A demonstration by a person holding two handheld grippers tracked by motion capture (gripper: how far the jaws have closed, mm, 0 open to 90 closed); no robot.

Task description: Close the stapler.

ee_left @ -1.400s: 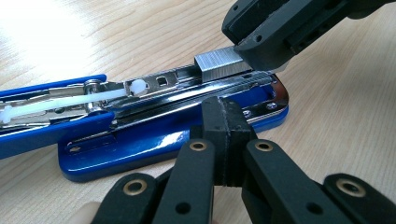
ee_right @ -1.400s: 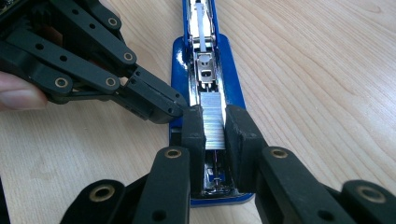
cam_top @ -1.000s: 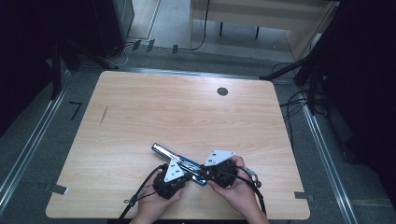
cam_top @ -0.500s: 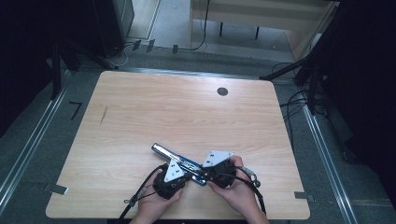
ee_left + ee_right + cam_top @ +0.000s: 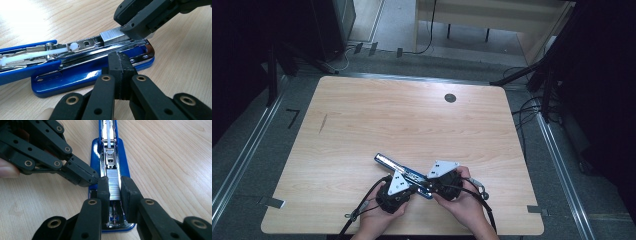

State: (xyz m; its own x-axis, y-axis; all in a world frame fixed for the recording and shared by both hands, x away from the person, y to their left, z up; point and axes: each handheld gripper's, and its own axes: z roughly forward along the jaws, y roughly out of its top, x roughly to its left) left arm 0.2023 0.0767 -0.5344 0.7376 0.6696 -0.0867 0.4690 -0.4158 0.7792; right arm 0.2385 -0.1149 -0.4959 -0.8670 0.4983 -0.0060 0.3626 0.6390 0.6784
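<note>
Right gripper view: a strip of staples [image 5: 114, 185] sits over the open blue stapler's [image 5: 123, 157] metal channel, pinched between the right hand-held gripper [image 5: 114, 188]. The left hand-held gripper [image 5: 121, 75] is closed empty, touching the stapler's base. The stapler lies near the counter's [image 5: 362, 125] front edge, its near end hidden by both hands.

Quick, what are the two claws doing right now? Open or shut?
Left gripper: shut, jaws together with nothing between them, beside the blue stapler.
Right gripper: shut on the strip of staples in the open stapler.
</note>
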